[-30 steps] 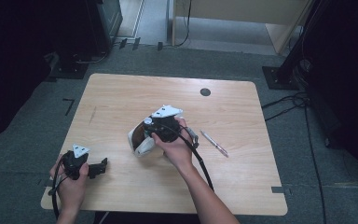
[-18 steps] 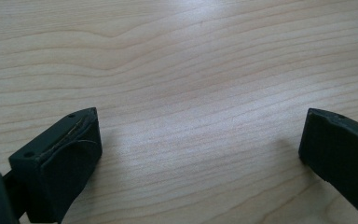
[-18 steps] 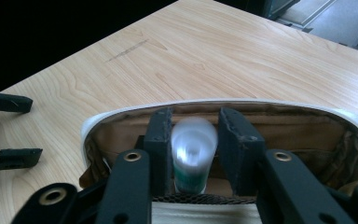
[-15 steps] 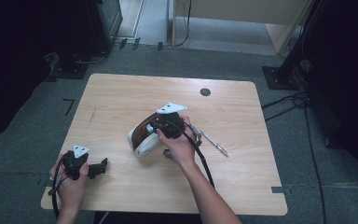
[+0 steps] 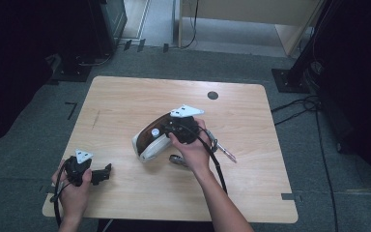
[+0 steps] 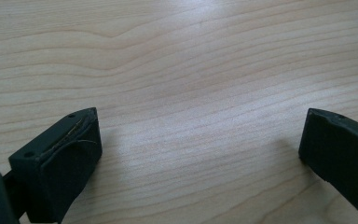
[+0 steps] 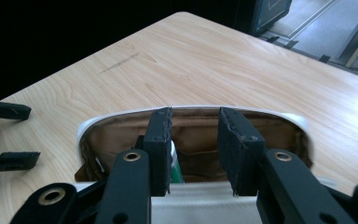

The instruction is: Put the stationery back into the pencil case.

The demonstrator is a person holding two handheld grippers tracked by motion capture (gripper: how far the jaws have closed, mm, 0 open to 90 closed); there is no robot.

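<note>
Pouch, white outside with brown lining, lying open near table centre, mouth turned toward 10 o'clock in the high view. Inside, seen from the right gripper view: green-and-white slim item standing against the lining, small pale object at the lining's 9 o'clock side; neither identifiable. Right gripper poised at the pouch mouth, jaws a narrow gap apart and just widened, tips inside the opening with the green item beside one jaw; pressing on it or not, cannot tell. Left gripper resting at the table's 7 o'clock corner, jaws spread wide over bare wood, nothing between. Pen-like item just at 3 o'clock of the right hand. Table of light wood, rounded corners, dark round cap toward 1 o'clock. Grey carpet floor around, cables at 3 o'clock, dark stands beyond.
</note>
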